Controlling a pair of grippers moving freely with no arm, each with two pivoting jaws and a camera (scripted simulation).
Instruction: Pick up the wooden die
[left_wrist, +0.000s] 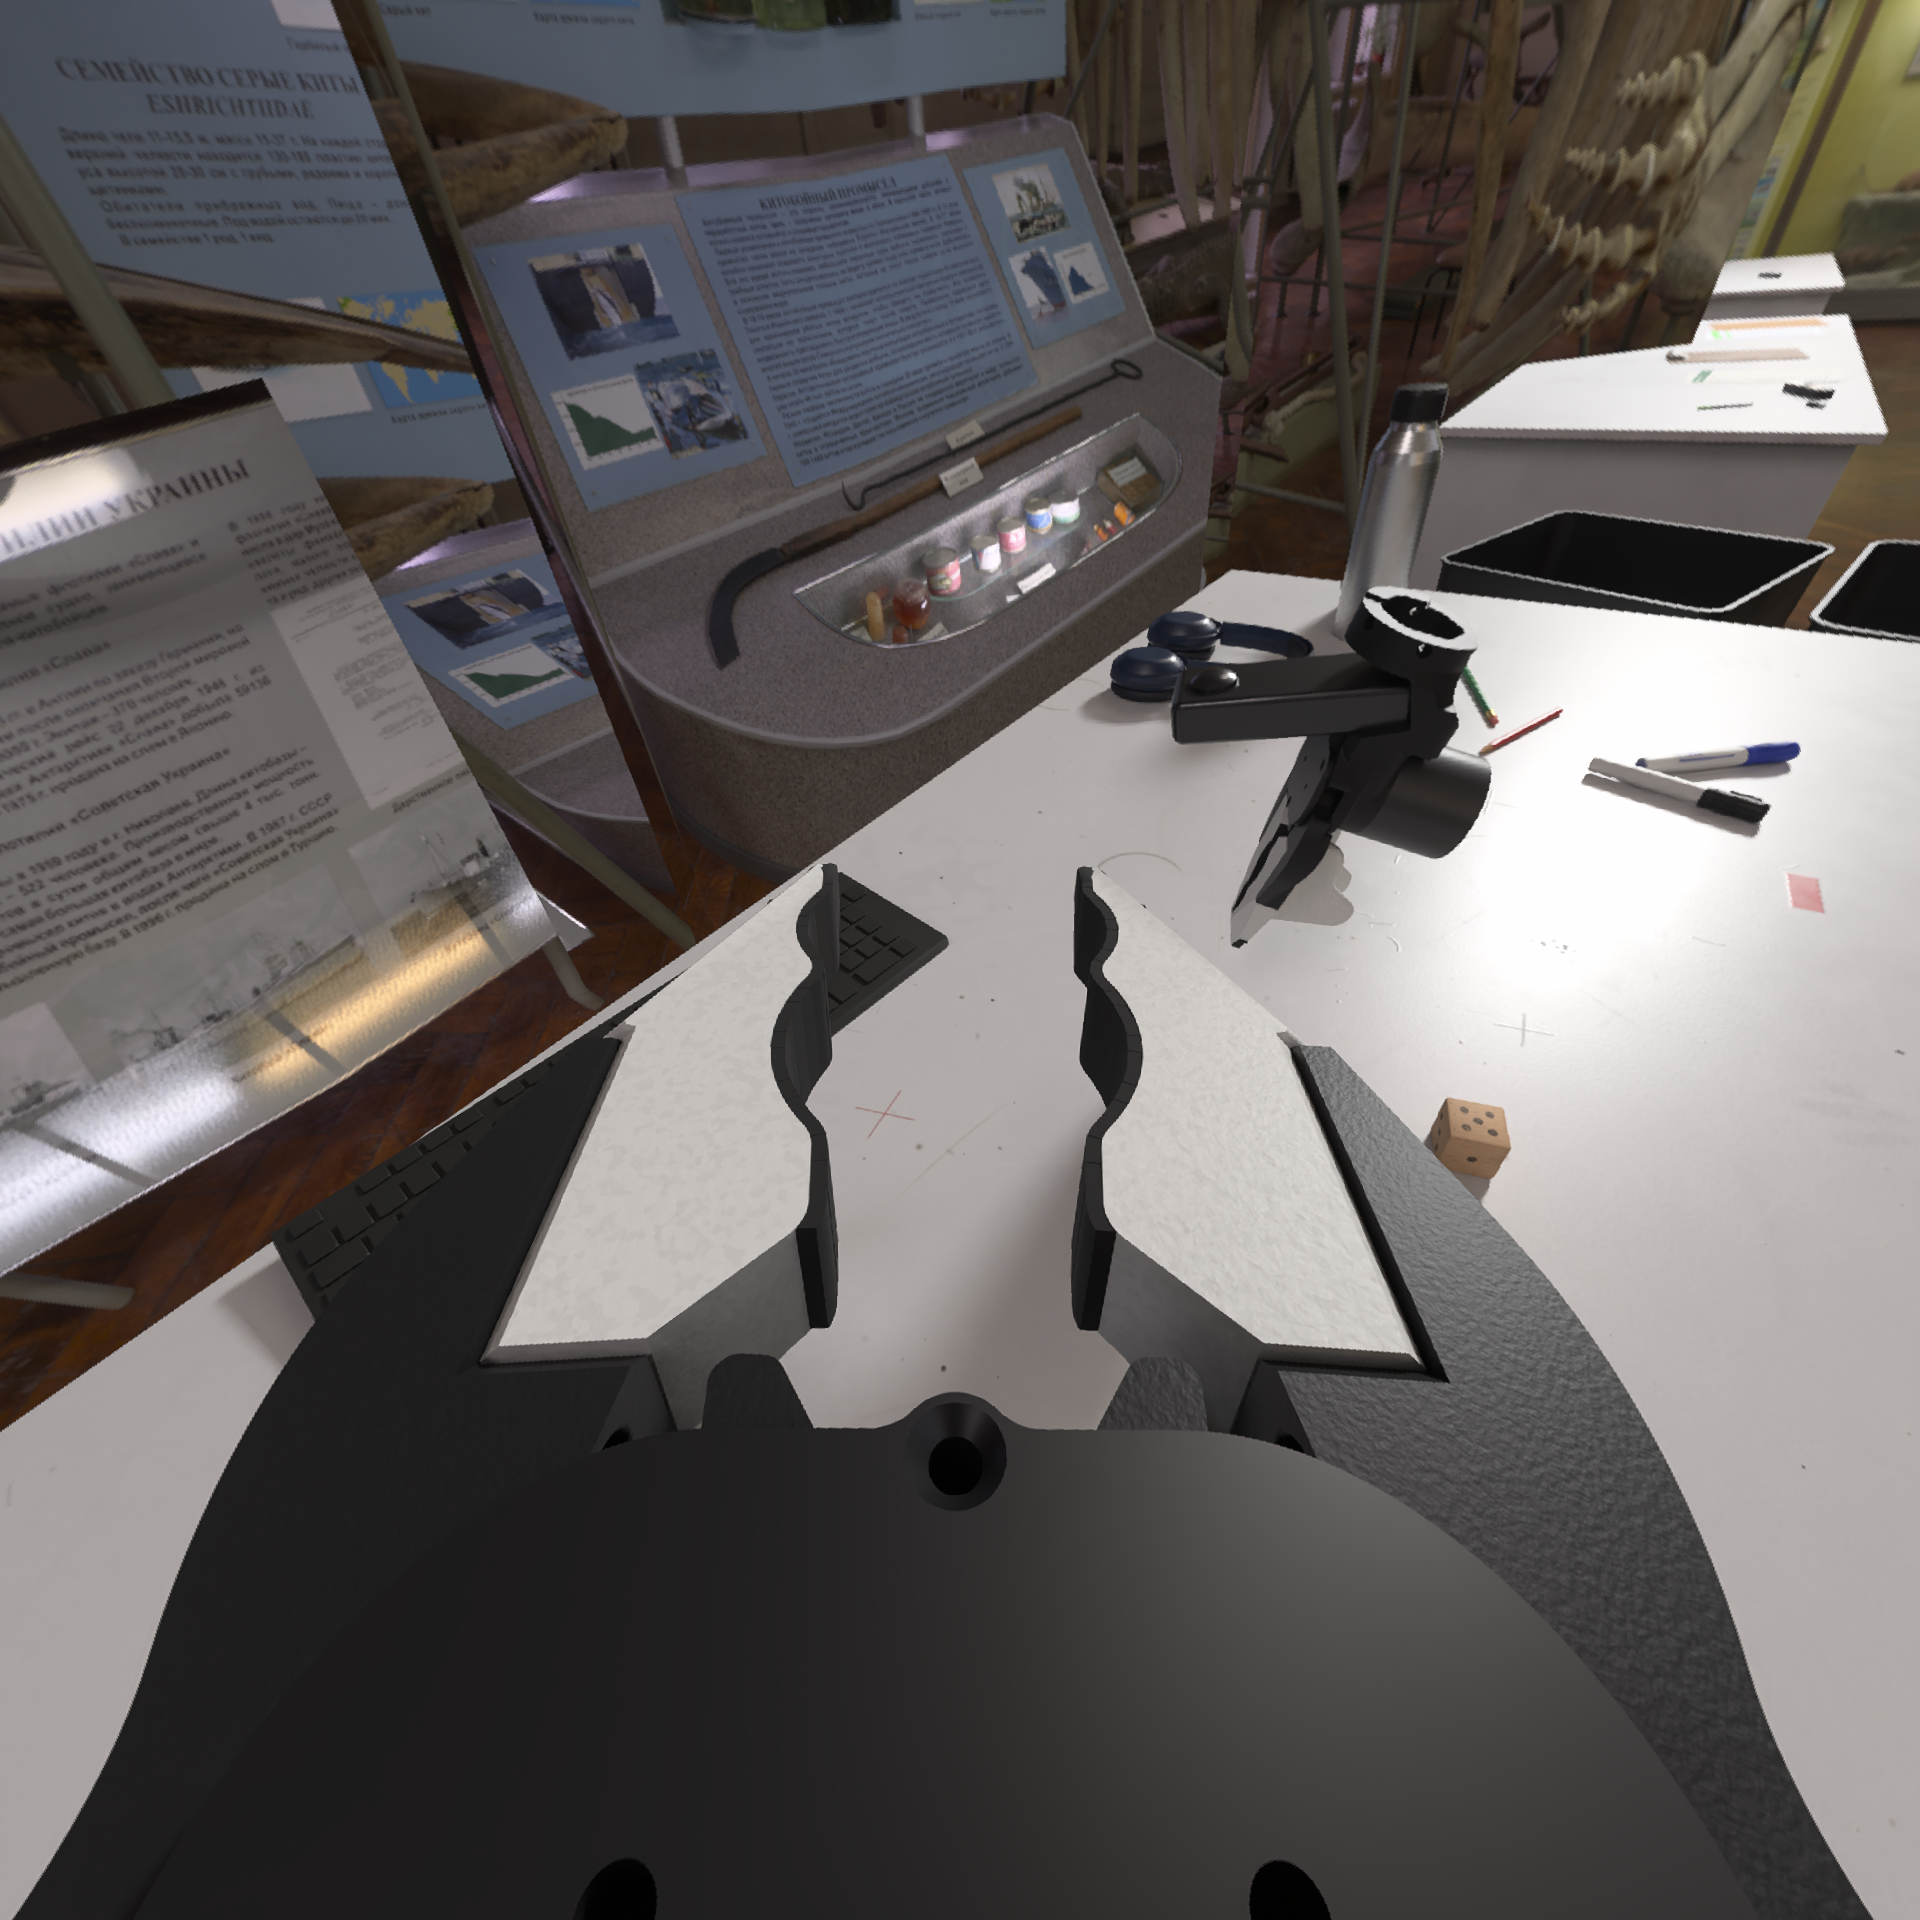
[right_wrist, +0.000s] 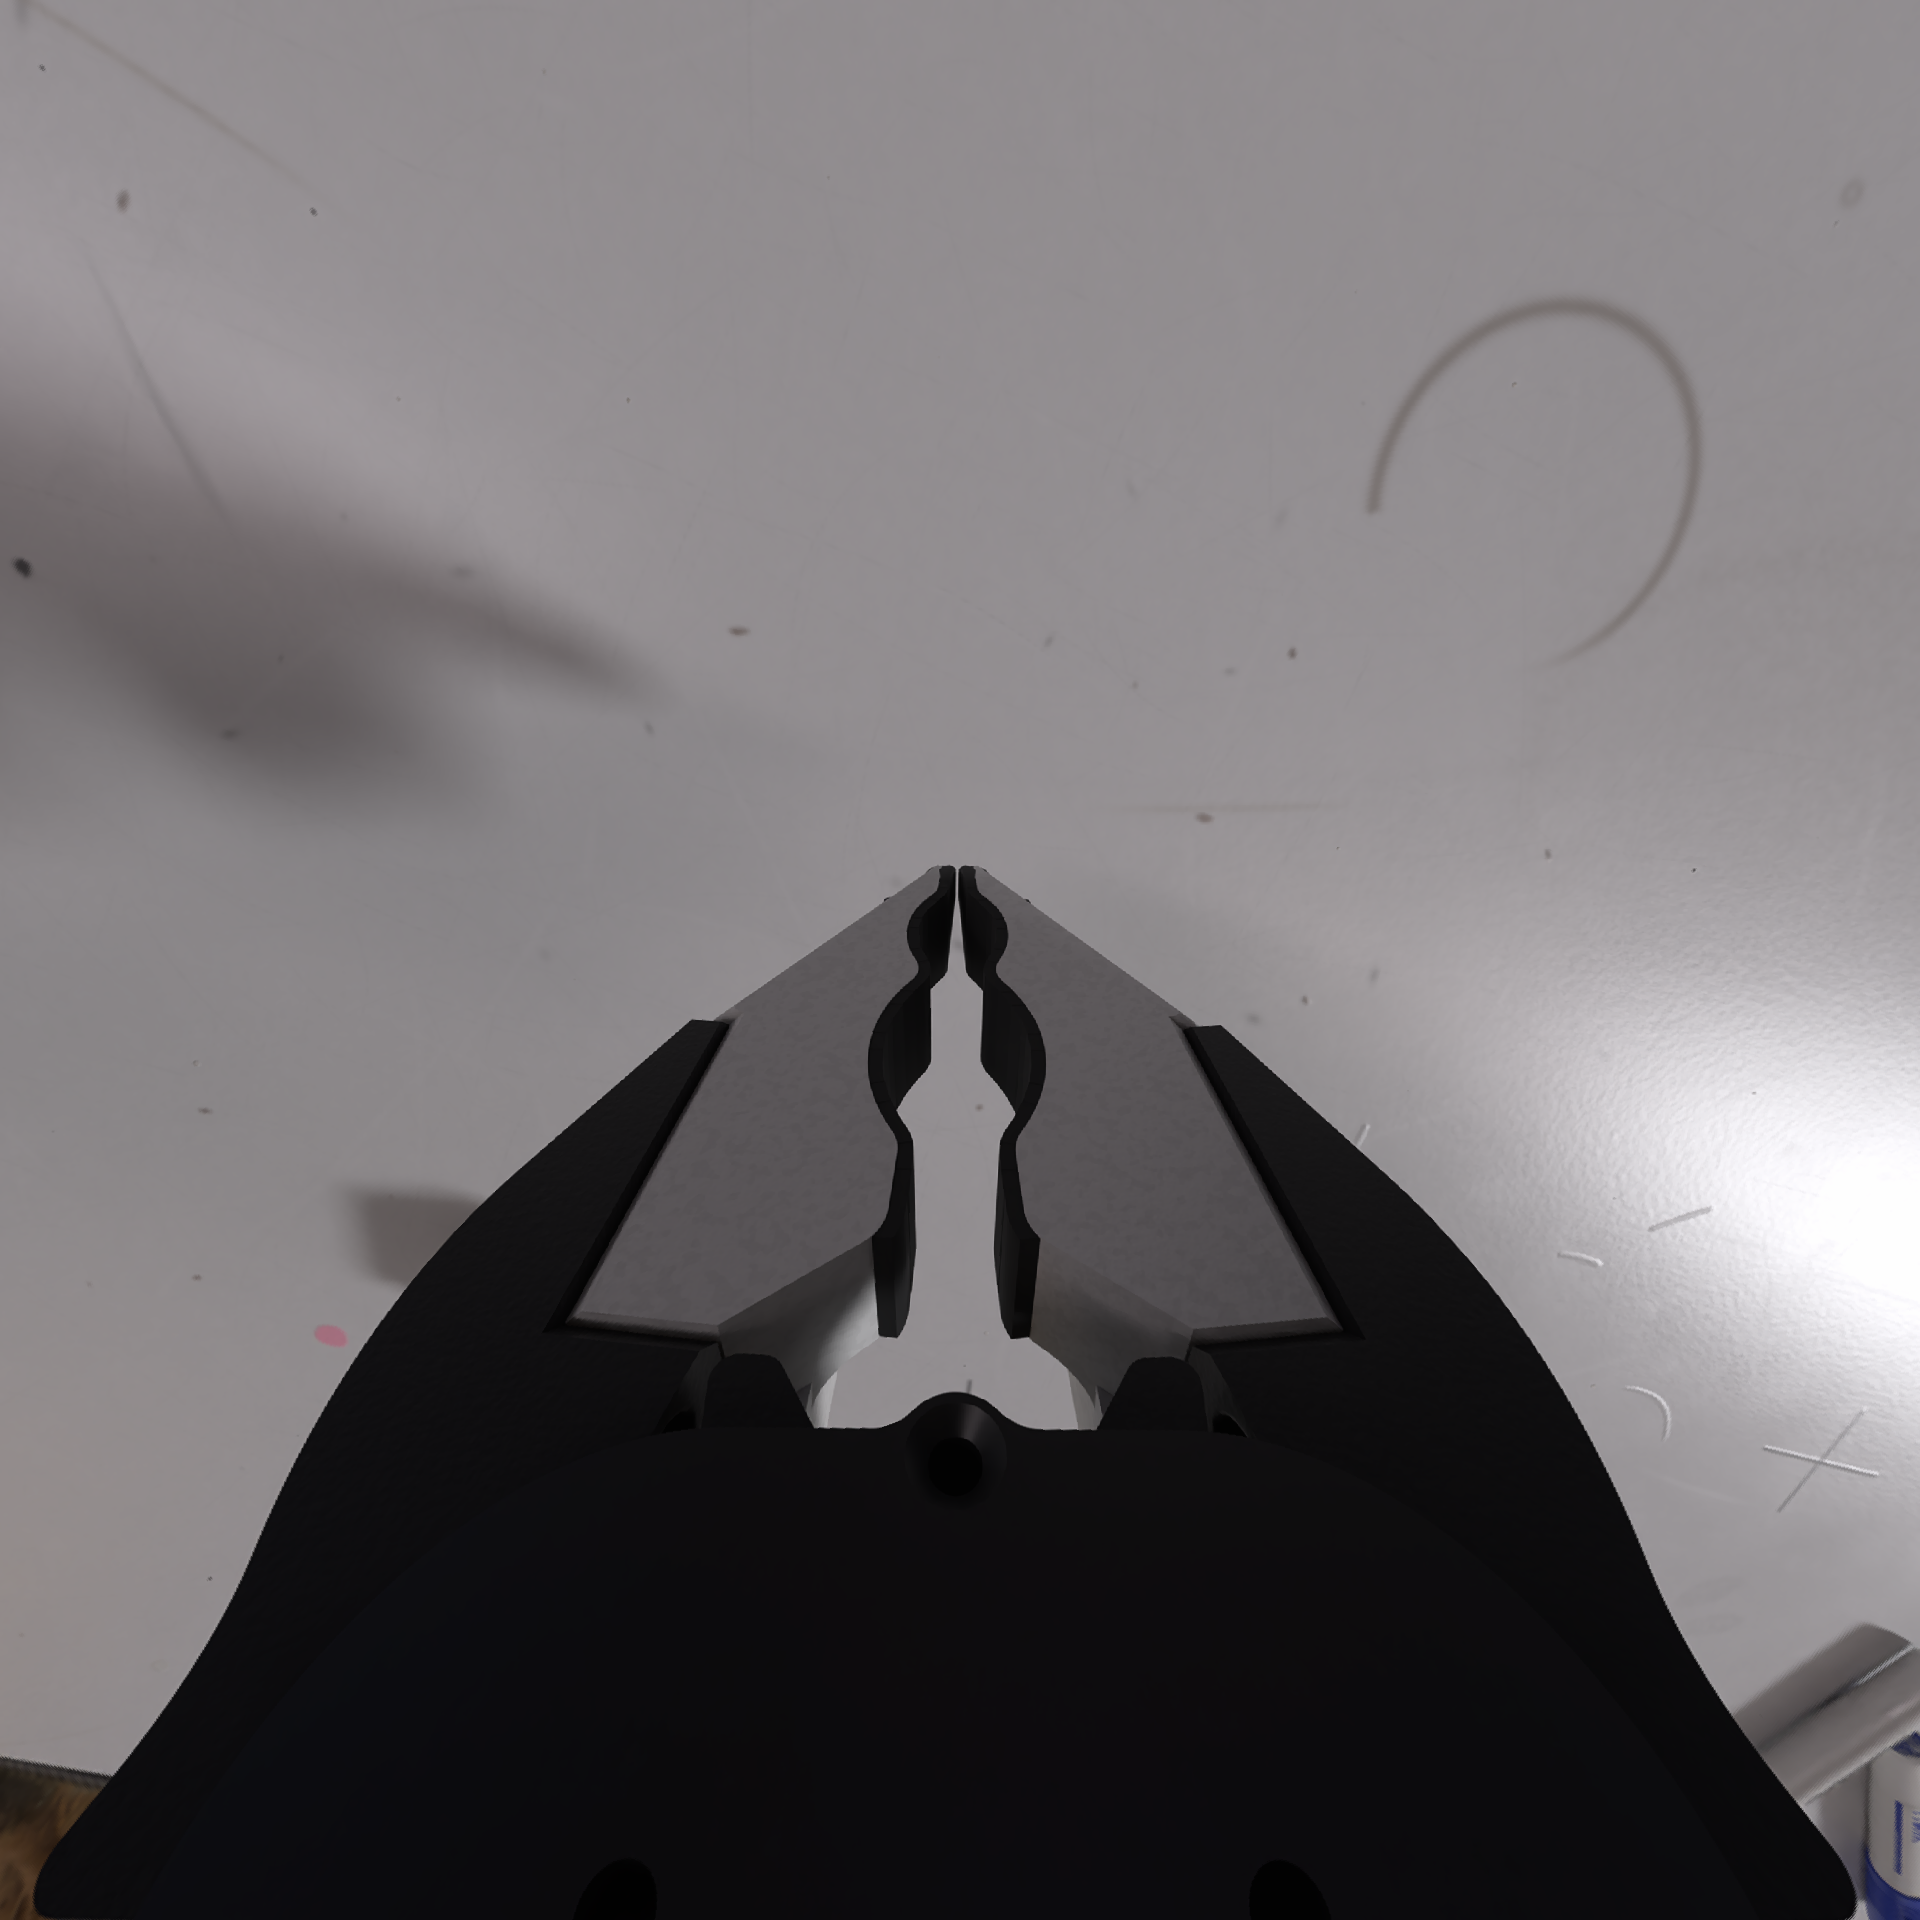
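A small wooden die (left_wrist: 1468, 1137) with black pips sits on the white table (left_wrist: 1610, 1299), to the right of my left gripper's right finger and apart from it. My left gripper (left_wrist: 956, 894) is open and empty, fingers pointing across the table. My right gripper (right_wrist: 956, 873) is shut on nothing, tips close to the bare table top (right_wrist: 935, 416). It also shows in the left wrist view (left_wrist: 1247, 925), farther off, tips pointing down at the table. The die does not show in the right wrist view.
A black keyboard (left_wrist: 873, 951) lies under the left finger at the table edge. Farther off are blue headphones (left_wrist: 1174, 649), a metal bottle (left_wrist: 1392, 509), two markers (left_wrist: 1683, 779), pencils (left_wrist: 1522, 727) and black bins (left_wrist: 1621, 566). Display stands (left_wrist: 831, 436) stand beyond the table's left edge.
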